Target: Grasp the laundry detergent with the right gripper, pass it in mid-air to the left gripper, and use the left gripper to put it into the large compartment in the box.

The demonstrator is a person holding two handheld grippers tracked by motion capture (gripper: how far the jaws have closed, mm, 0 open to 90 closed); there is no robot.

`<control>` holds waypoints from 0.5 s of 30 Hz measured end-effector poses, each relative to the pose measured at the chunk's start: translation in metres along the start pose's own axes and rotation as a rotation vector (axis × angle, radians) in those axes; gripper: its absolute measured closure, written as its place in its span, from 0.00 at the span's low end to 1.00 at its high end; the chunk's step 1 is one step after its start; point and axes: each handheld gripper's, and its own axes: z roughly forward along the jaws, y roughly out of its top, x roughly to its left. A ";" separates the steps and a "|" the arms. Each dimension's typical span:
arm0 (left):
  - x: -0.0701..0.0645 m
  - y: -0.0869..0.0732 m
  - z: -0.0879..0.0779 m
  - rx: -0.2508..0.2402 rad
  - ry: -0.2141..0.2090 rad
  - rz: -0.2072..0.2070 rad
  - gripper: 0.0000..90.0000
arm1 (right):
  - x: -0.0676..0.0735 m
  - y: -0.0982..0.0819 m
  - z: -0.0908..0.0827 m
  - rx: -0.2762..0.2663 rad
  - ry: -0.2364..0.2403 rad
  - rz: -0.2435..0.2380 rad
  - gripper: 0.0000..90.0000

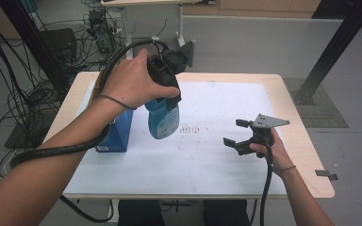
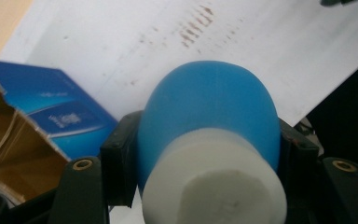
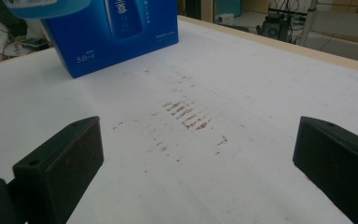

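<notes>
In the high view, the left gripper (image 1: pixel 166 92) at upper centre clamps a blue bottle (image 1: pixel 161 120) that hangs over the white sheet (image 1: pixel 217 155), just beside the blue carton (image 1: pixel 118 132); at the lower right the right gripper (image 1: pixel 238 135) has its jaws spread wide with nothing between them. In the left gripper view, the bottle (image 2: pixel 209 116) with its white cap (image 2: pixel 214 182) sits low at centre between both jaws, the opened carton (image 2: pixel 46 116) at left. In the right gripper view, the wide-apart jaws frame the brown-stained sheet (image 3: pixel 242 93), with the carton (image 3: pixel 116 32) at the upper left.
</notes>
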 end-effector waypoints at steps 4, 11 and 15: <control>0.010 -0.003 -0.011 -0.011 0.010 -0.056 0.42 | 0.000 0.000 0.000 0.003 -0.013 -0.001 0.02; 0.039 -0.010 -0.034 -0.024 -0.010 -0.157 0.42 | -0.003 0.002 0.003 -0.003 -0.024 0.005 0.02; 0.053 -0.014 -0.043 -0.035 -0.015 -0.210 0.42 | -0.003 0.003 0.004 0.004 -0.027 0.002 0.02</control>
